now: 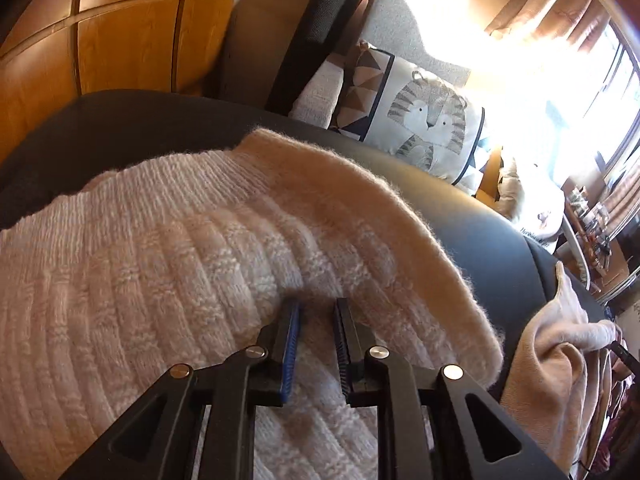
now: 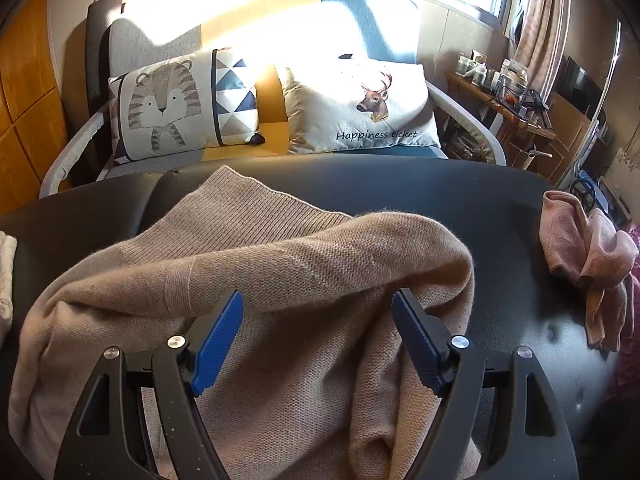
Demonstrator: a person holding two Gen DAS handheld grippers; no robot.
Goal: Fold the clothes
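A cream cable-knit sweater [image 1: 160,260] lies spread on the black table [image 1: 120,120], its fuzzy edge [image 1: 380,200] turned over on the right. My left gripper [image 1: 317,303] sits low on it, the jaws narrow, with knit fabric pinched between the blue pads [image 1: 290,340]. In the right wrist view a tan sweater [image 2: 280,248] lies bunched on the same table [image 2: 400,184], one sleeve draped across it. My right gripper [image 2: 318,296] hovers over that sweater, open wide, with nothing pressed between its fingers [image 2: 218,340]. A strip of the cream knit [image 2: 6,272] shows at the left edge.
A crumpled pink garment [image 2: 588,256] lies at the table's right edge. Behind the table stands a sofa with a tiger pillow [image 2: 164,104] and a deer pillow [image 2: 360,100]. A wooden wardrobe [image 1: 120,40] is at the left, a cluttered side table [image 2: 504,88] at the right.
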